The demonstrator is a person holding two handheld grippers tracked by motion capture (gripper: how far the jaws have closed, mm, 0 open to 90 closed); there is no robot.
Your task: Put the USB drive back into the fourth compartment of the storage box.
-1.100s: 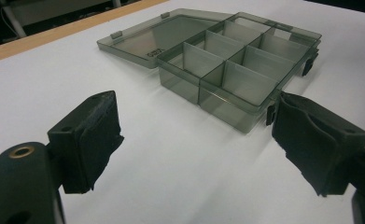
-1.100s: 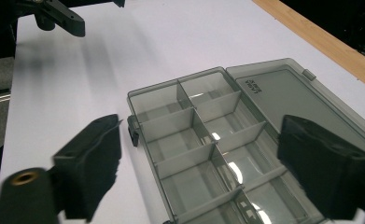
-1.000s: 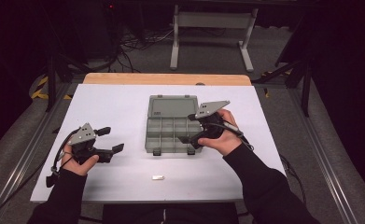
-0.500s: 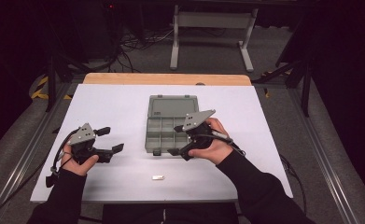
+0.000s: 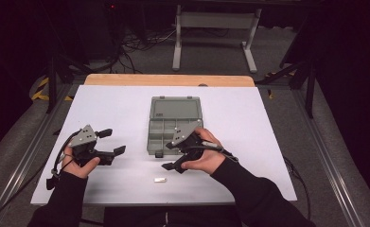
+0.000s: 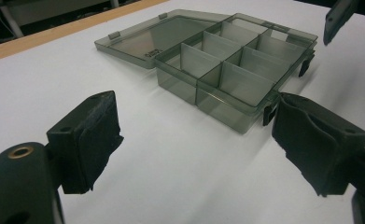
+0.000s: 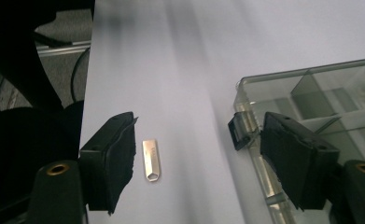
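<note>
Apparently the aim is the small metal piece [image 5: 160, 179], which lies flat on the white desk [image 5: 268, 123] just in front of the open compartment box [image 5: 173, 124], apart from it. The right gripper [image 5: 173, 155] hangs low over the desk near the box's front edge, jaws spread wide and holding nothing; in the right gripper view the piece [image 7: 151, 160] sits just beside one jaw, inside the gap, so the spread looks meant to straddle it. The box's lid lies folded back flat, leaving its compartments [image 6: 236, 60] open and bare, likely to receive the piece. The left gripper [image 5: 104, 144] rests well to the left, jaws likewise apart and empty, facing the box, probably held clear of the work.
</note>
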